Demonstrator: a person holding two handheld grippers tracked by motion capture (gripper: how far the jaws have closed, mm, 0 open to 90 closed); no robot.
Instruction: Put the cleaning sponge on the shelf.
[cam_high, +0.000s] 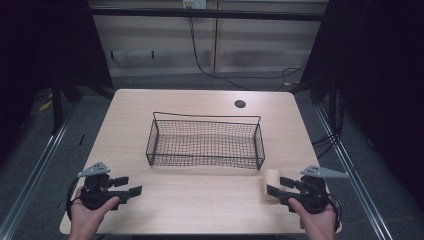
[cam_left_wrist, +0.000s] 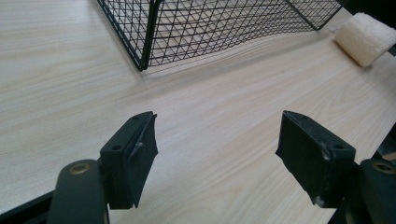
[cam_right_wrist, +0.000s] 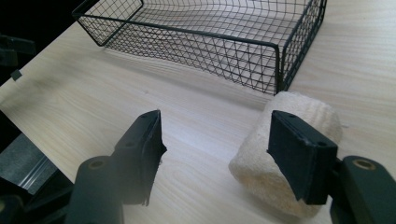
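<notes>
A light wooden desk (cam_high: 200, 200) with a round cable hole (cam_high: 240, 104) stands on grey floor (cam_high: 45, 165); pale wall panels (cam_high: 210, 45) behind, dark curtains (cam_high: 380, 75) at both sides.

Both grippers, the left gripper (cam_high: 131, 190) and the right gripper (cam_high: 272, 188), are showing black bodies with flat rectangular jaws, brass-coloured pivot screws, a grey three-cornered plate on top and a thin black cable trailing

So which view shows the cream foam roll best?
The right gripper view: the foam roll lies close up, partly behind one jaw. The left gripper view shows its end far off; the high view shows it small beside the basket.
</notes>
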